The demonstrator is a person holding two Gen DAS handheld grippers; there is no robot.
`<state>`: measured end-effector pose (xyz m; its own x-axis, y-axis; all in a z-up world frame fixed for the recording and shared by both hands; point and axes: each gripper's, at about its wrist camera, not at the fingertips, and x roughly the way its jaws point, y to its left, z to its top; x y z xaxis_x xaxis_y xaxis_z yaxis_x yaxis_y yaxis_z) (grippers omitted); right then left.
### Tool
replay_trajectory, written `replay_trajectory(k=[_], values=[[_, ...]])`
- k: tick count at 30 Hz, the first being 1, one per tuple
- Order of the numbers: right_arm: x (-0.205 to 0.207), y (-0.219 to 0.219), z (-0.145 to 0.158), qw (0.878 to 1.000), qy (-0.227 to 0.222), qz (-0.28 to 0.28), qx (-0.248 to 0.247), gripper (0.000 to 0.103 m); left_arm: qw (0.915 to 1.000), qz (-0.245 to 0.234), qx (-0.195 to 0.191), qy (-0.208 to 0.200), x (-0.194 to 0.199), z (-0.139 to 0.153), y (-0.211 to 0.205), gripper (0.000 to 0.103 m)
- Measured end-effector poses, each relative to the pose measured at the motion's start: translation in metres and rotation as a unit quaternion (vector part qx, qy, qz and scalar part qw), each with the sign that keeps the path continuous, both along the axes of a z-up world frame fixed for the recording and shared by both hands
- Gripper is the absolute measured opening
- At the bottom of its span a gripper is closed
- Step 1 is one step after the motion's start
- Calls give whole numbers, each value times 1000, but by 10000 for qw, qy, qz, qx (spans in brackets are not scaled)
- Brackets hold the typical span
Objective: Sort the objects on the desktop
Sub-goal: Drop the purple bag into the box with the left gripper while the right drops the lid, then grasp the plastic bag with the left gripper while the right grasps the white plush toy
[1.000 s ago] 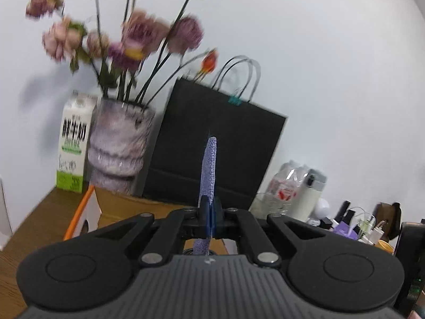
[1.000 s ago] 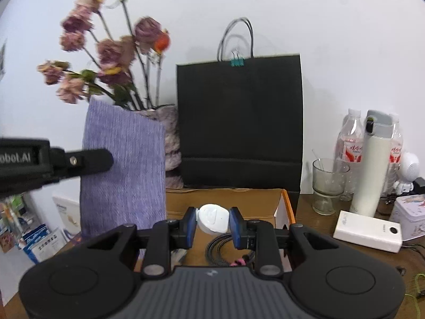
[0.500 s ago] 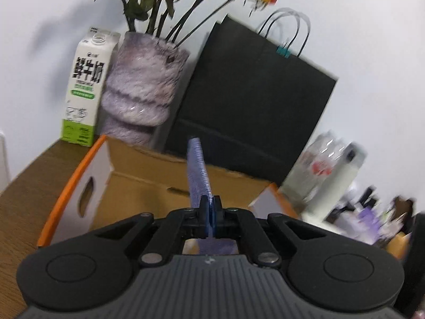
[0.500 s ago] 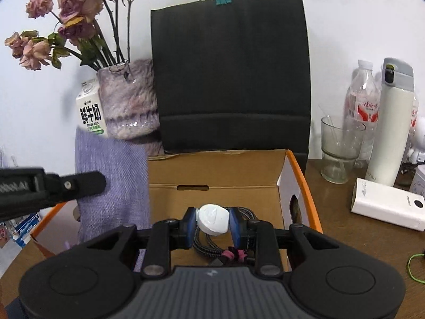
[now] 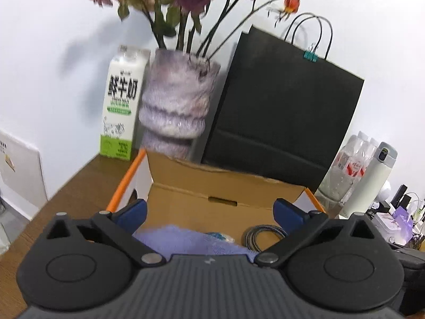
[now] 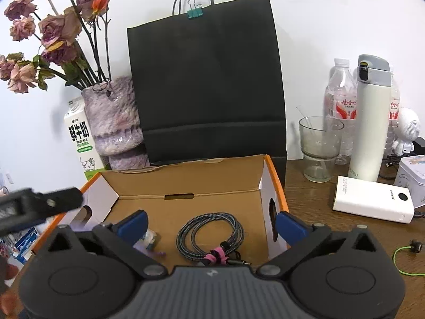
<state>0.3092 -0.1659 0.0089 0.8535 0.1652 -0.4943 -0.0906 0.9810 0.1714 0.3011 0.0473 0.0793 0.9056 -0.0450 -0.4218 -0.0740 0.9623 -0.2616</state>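
Note:
An open cardboard box [image 5: 225, 183] with orange edges stands on the wooden desk; it also shows in the right wrist view [image 6: 186, 183]. My left gripper [image 5: 209, 211] is open above the box, and a purple cloth [image 5: 191, 242] lies inside just below it. My right gripper [image 6: 209, 222] is open and empty over the box. A coiled braided cable [image 6: 211, 235] with a pink tie lies on the box floor. A small pale object [image 6: 150, 238] lies by my right gripper's left finger, partly hidden. The left gripper's arm [image 6: 39, 204] shows at the left.
Behind the box stand a black paper bag [image 6: 207, 93], a purple vase of dried flowers [image 6: 114, 125] and a milk carton [image 6: 81, 141]. To the right are a glass [image 6: 320, 148], a white flask [image 6: 370, 119], water bottles [image 6: 341, 101] and a white power bank [image 6: 373, 199].
Both grippers have opened. The purple cloth has left my left gripper and lies in the box. The white object has left my right gripper. Both views have tilted down toward the box.

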Motion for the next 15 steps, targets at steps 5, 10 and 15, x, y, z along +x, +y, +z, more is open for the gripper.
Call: replay_trajectory(k=[5,10,15], values=[[-13,3,5,9997,-61,114,-220,103,9998,-32,165,-77,-15,9,2,103],[-42,-5,8,9990,-85,166,-408,103,9994,-55,295,-158,-46,13,13,103],[-86,-20,10,9982,-144,167,-551,103,9993,85,348,-118,-89,11,37,103]])
